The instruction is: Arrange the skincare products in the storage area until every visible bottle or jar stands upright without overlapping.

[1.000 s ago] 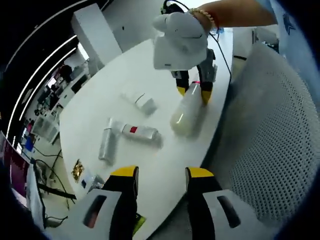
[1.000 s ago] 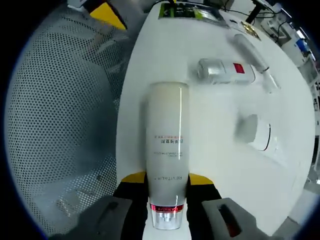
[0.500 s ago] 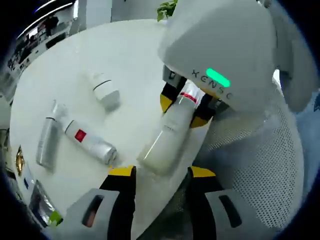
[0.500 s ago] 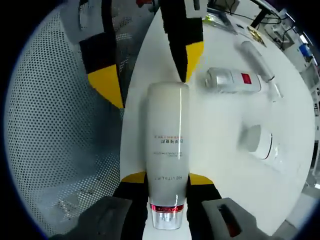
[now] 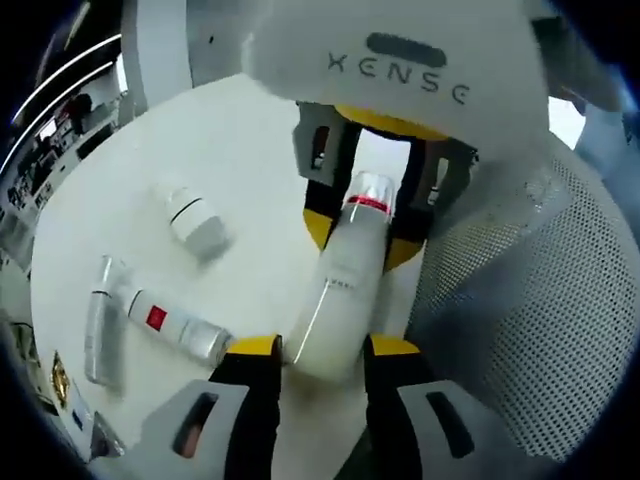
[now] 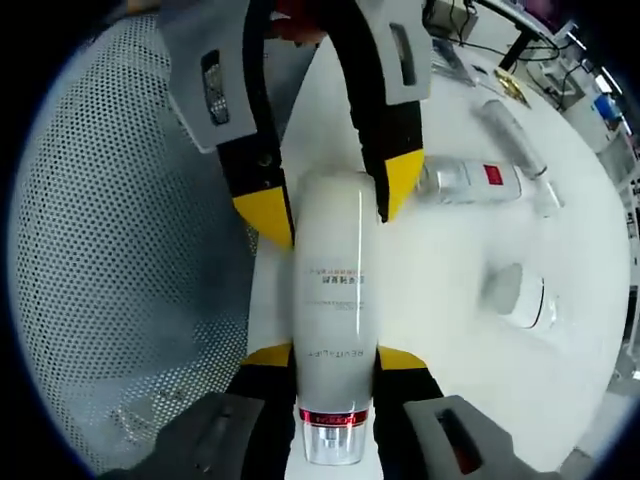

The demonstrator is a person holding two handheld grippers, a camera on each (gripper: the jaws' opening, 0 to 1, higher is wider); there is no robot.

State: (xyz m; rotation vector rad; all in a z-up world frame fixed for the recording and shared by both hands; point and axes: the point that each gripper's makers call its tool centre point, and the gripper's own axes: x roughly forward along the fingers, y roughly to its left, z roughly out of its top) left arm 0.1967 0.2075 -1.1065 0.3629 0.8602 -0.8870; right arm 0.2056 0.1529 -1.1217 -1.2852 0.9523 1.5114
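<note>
1. Left gripper view: the cream bottle (image 5: 340, 290) is seen lying near the edge of the white table (image 5: 250, 150), beside a perforated chair (image 5: 520, 330). Its long axis runs straight away from the left gripper (image 5: 318, 350), broad base nearest, red-banded cap end farthest. The base sits between the yellow tips of this gripper's jaws, which are spread a little wider than the bottle; whether the pads press on it cannot be told. At the far end the right gripper (image 5: 363, 222) is clamped on the bottle just below the cap.

2. Also in this view, a small white jar (image 5: 197, 222), a silver bottle with a red label (image 5: 178, 328) and a slim tube (image 5: 100, 320) are seen lying on their sides, apart from one another and from the cream bottle.

3. Right gripper view: the cream bottle (image 6: 335, 330) is held near its cap between the right gripper (image 6: 334, 358) jaws, narrowed onto it. The left gripper (image 6: 325, 205) straddles the far base, jaws parted on either side.

4. Judgement: both grippers are equally placed at opposite ends, so raising the bottle upright would turn on this shared axis.
</note>
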